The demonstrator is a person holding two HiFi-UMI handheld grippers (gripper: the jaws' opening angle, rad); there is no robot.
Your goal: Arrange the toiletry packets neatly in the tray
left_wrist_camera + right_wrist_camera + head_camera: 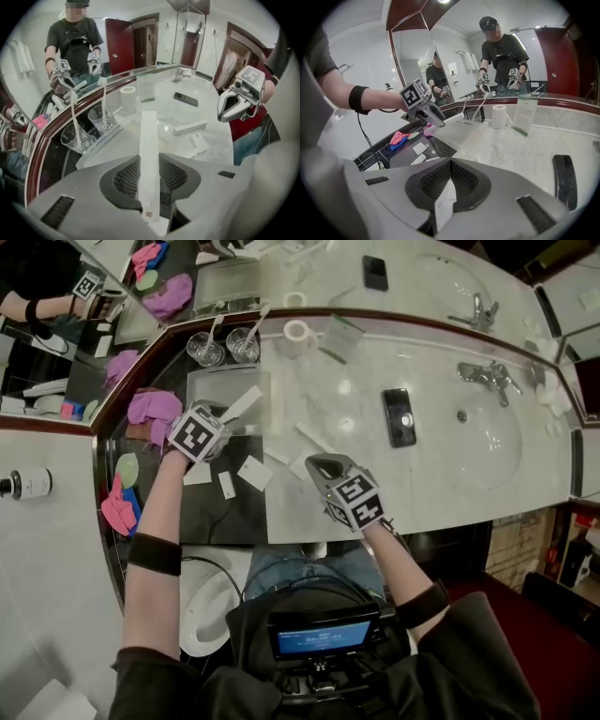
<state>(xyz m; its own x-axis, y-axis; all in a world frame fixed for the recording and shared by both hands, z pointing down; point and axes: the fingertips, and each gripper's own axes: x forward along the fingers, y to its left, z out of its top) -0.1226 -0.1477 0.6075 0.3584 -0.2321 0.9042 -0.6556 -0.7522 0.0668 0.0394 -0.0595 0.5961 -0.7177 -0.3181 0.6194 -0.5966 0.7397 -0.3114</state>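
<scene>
Left gripper view: the left gripper [149, 171] is clamped on a long narrow white paper packet [149, 140], which sticks out over the frosted clear rectangular tray [105, 146] on the white marble counter [187, 110], next to two clear drinking glasses [101, 119]. Right gripper view: the right gripper [449, 183] has its jaws pinched tight on a small flat white packet [442, 208], held above the counter's front edge. Head view: three loose small white packets [255, 472] lie on the dark glossy counter section [202, 512] between the two grippers, just in front of the tray, none inside it that I can make out
</scene>
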